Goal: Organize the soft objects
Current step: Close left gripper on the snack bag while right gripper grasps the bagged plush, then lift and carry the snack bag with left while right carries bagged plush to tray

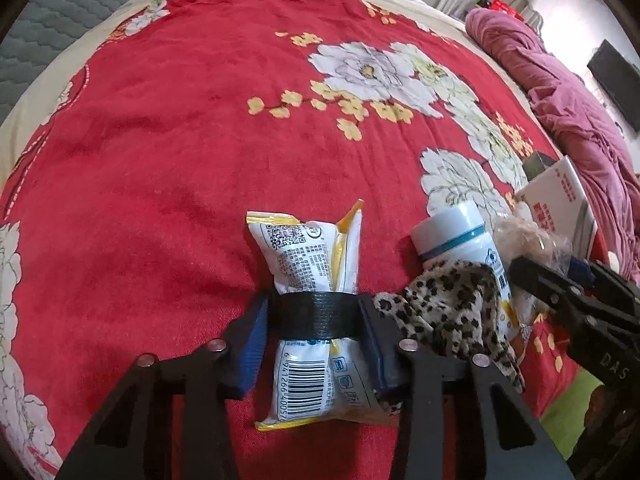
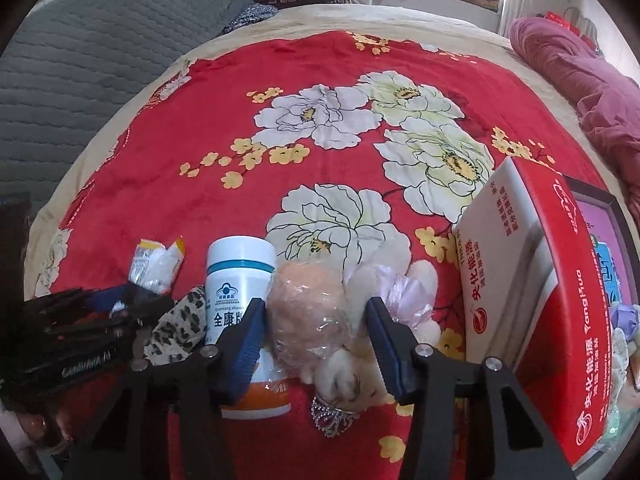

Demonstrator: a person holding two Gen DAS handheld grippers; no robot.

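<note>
The left tongs (image 1: 316, 334) pinch a white snack packet (image 1: 308, 280) at its taped waist, the narrowest hold, on the red floral bed cover (image 1: 160, 140). The right tongs (image 2: 316, 340) bracket a plastic-wrapped plush toy (image 2: 316, 312); pad contact cannot be told. A white bottle (image 2: 240, 276) and leopard cloth (image 2: 180, 328) crowd its left, a red box (image 2: 560, 280) its right. Open cover lies ahead of both.

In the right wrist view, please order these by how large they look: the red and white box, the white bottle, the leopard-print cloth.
1. red and white box, though it is close to the camera
2. white bottle
3. leopard-print cloth, partly hidden
</note>
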